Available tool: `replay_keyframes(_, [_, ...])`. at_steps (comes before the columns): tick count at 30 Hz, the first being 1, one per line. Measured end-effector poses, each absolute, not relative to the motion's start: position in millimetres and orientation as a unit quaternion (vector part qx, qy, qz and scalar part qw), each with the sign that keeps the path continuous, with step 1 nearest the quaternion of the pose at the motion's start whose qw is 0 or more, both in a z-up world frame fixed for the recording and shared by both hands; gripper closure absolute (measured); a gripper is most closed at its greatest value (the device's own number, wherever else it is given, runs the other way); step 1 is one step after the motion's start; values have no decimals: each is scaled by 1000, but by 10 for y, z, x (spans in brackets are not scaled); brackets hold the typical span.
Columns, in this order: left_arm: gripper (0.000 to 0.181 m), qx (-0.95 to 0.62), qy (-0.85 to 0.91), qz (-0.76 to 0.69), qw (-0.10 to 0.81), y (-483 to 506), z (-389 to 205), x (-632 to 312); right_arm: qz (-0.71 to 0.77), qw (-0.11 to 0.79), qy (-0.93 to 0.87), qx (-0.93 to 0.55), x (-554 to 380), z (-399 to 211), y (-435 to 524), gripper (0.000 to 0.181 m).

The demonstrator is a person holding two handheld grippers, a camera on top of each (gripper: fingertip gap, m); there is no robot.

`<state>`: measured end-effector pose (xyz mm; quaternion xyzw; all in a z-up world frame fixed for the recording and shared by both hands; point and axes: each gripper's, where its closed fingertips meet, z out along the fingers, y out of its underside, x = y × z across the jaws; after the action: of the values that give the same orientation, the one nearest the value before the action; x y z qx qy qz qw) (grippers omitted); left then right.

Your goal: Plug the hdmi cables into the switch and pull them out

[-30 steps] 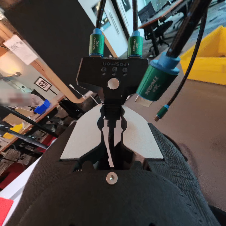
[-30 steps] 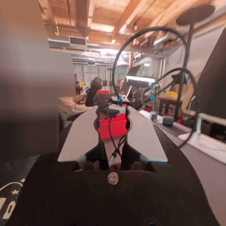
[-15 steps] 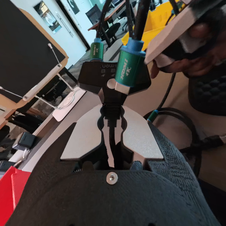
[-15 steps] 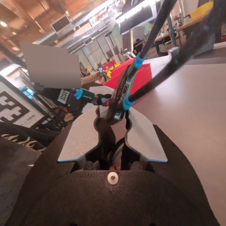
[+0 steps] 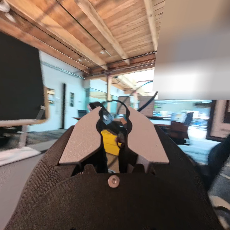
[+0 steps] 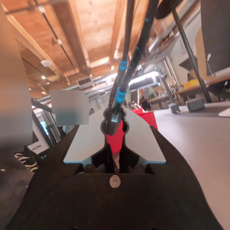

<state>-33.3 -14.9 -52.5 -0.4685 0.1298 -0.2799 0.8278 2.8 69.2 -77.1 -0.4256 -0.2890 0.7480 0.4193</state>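
My right gripper [image 6: 114, 110] is shut on the black HDMI switch [image 6: 113, 124], which I see edge-on between the fingers. Two black HDMI cables with blue collars [image 6: 120, 95] rise from the switch's top edge towards the ceiling; a second collar [image 6: 123, 64] shows higher up. In the left wrist view my left gripper [image 5: 113, 109] stands open, its jaws apart. The blurred switch with its round silver button [image 5: 106, 117] shows tilted in the gap at the fingertips. A thin black cable [image 5: 119, 102] arcs from it to my right fingertip. The green plug bodies are hidden.
A yellow bin [image 5: 110, 143] shows through the left gripper's gap. A grey table [image 6: 186, 136] runs to the right, with small grey blocks [image 6: 194, 105] at its far edge. A red object [image 6: 114, 140] lies behind the right gripper. A black panel [image 5: 18, 74] stands at the left.
My left gripper has let go of the switch's tail and its jaws have spread. My right gripper has closed on the switch. Both views have swung upwards towards the ceiling.
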Motion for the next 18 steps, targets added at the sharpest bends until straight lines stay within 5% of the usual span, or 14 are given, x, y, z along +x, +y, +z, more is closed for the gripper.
replay_keyframes(1, [150,-472,128,-315,813,-149,-541,-255,754,433,-276,-410,80,-715,700,160])
replay_keyframes(7, [154,-528,137,-328,771,-44,-694,127,710,508,-275,-403,131,-680,724,161])
replay_keyframes(10, [124,-594,106,-332,725,243,-1103,198,741,490,-259,-378,156,-631,626,162])
replay_keyframes(18, [100,-436,-9,-595,675,201,-972,41,762,426,-274,-403,-49,-796,410,161])
